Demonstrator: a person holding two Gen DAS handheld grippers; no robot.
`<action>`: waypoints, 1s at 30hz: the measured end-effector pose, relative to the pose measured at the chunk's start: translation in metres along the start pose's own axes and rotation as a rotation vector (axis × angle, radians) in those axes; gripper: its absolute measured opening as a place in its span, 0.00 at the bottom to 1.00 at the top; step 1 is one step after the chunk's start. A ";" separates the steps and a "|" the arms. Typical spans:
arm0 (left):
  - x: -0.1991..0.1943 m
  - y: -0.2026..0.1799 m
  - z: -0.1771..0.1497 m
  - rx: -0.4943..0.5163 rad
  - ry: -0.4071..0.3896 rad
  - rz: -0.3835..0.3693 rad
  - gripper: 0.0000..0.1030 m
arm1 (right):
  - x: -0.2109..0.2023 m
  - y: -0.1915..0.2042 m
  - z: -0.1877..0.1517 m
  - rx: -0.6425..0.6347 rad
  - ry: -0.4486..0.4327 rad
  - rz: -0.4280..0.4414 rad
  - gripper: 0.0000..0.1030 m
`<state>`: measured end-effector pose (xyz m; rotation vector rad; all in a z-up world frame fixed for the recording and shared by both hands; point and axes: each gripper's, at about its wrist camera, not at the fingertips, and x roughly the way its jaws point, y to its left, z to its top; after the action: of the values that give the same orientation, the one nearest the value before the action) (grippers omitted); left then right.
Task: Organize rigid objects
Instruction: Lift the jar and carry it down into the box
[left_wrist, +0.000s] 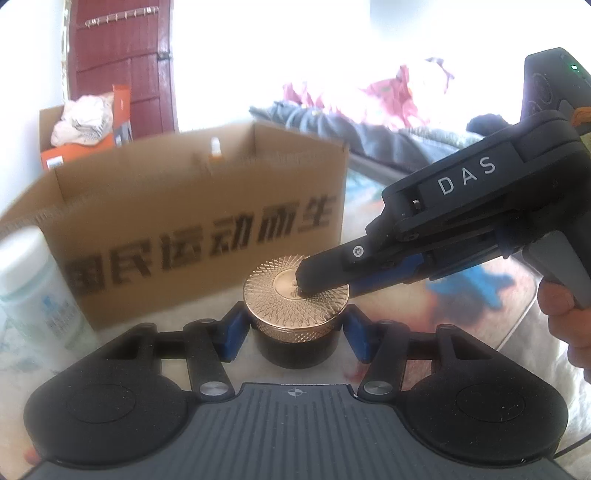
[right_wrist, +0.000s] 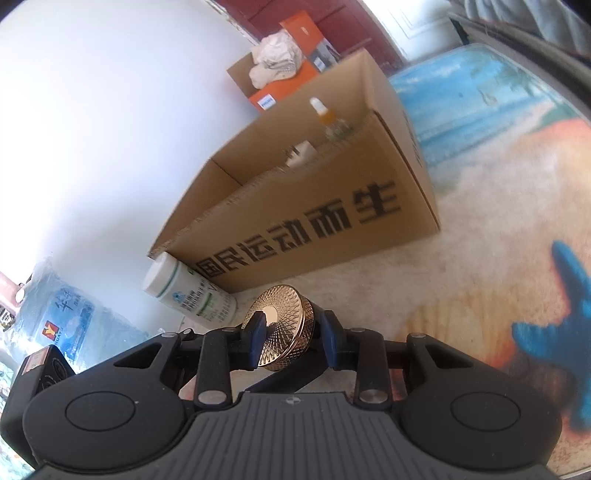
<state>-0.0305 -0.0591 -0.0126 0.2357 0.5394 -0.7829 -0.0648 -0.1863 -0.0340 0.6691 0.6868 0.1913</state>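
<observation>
A dark jar with a gold patterned lid (left_wrist: 295, 299) stands on the table in front of a cardboard box (left_wrist: 184, 221). My left gripper (left_wrist: 293, 332) is closed around the jar's dark body from both sides. My right gripper (left_wrist: 306, 280) comes in from the right, one finger lying flat across the lid top. In the right wrist view the right gripper (right_wrist: 291, 338) has its jaws on either side of the gold lid (right_wrist: 280, 326). The box (right_wrist: 314, 206) holds a dropper bottle (right_wrist: 325, 114) and a small white item.
A white bottle (right_wrist: 184, 291) lies by the box's left corner; it also shows in the left wrist view (left_wrist: 33, 288). A water jug (right_wrist: 66, 325) sits at left. A second box with cloth and orange packages (left_wrist: 88, 125) stands behind. The tabletop (right_wrist: 498, 221) has a beach print.
</observation>
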 end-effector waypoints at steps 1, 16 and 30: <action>-0.005 0.000 0.005 0.001 -0.017 0.005 0.54 | -0.004 0.008 0.003 -0.021 -0.015 0.002 0.34; 0.003 0.034 0.122 -0.074 -0.150 0.037 0.54 | -0.024 0.068 0.114 -0.205 -0.126 0.026 0.35; 0.103 0.089 0.122 -0.297 0.195 -0.048 0.54 | 0.077 0.011 0.178 -0.113 0.183 -0.126 0.35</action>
<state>0.1393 -0.1080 0.0340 0.0242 0.8392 -0.7193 0.1091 -0.2390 0.0355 0.5019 0.8852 0.1746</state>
